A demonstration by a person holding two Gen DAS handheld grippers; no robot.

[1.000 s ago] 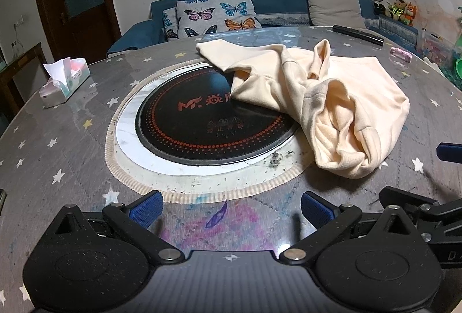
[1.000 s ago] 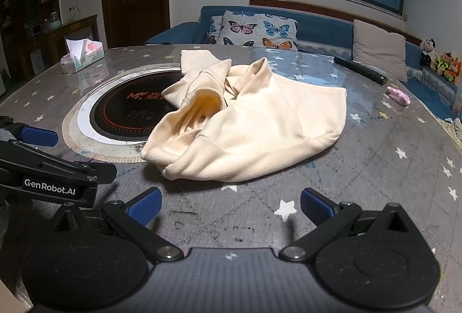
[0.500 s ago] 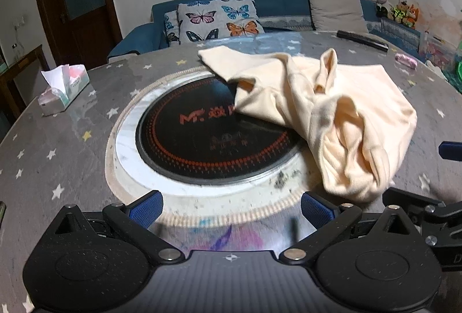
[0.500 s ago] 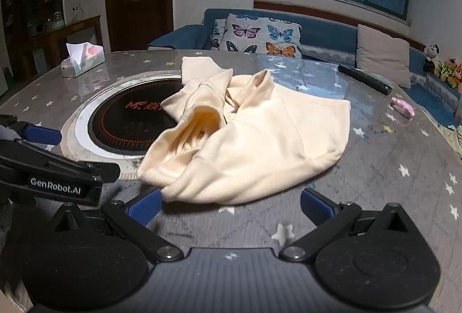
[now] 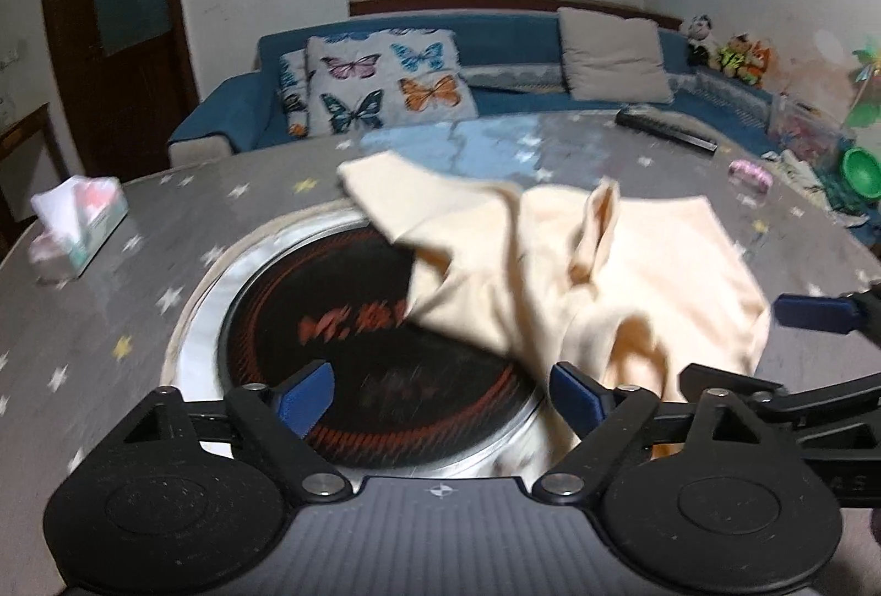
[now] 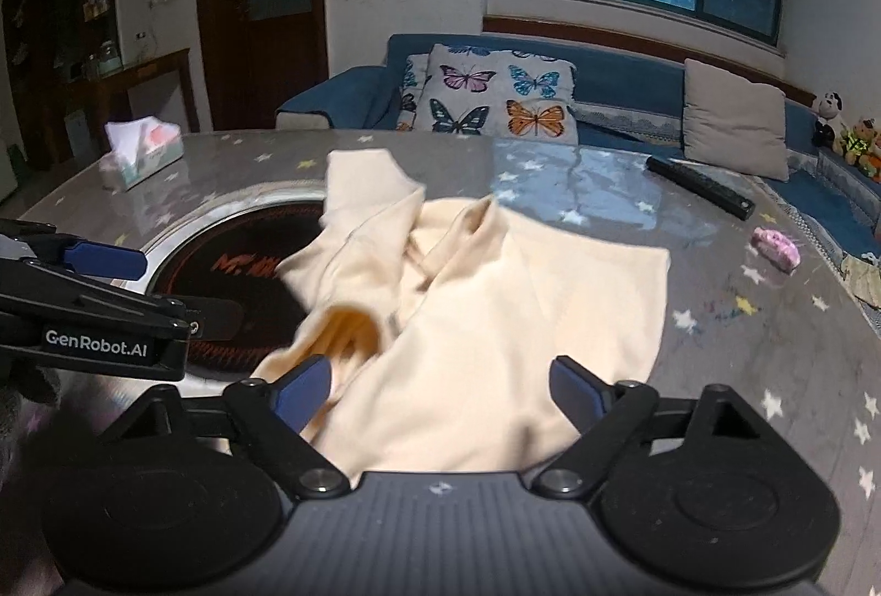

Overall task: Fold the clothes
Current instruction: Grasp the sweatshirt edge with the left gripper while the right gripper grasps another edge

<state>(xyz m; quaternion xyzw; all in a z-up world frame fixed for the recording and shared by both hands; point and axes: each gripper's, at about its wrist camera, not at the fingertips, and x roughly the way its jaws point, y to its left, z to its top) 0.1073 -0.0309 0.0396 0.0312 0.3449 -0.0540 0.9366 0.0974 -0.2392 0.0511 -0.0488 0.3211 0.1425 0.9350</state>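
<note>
A crumpled cream garment [image 5: 594, 277] lies on the round grey star-patterned table [image 5: 137, 266], partly over the black induction plate [image 5: 352, 354]. My left gripper [image 5: 440, 395] is open and empty over the plate, with the garment's near hem at its right finger. My right gripper [image 6: 440, 389] is open, and the garment's [image 6: 495, 321] near edge lies between its fingers. The left gripper's side shows at the left of the right wrist view [image 6: 104, 315].
A tissue box [image 5: 77, 227] stands at the table's left. A black remote [image 6: 699, 186] and a pink object [image 6: 776, 246] lie at the far right. A blue sofa with cushions [image 6: 490, 100] is behind the table.
Both grippers have moved forward toward the garment. The garment's near edge now reaches between the right gripper's fingers, and the left gripper is over the plate.
</note>
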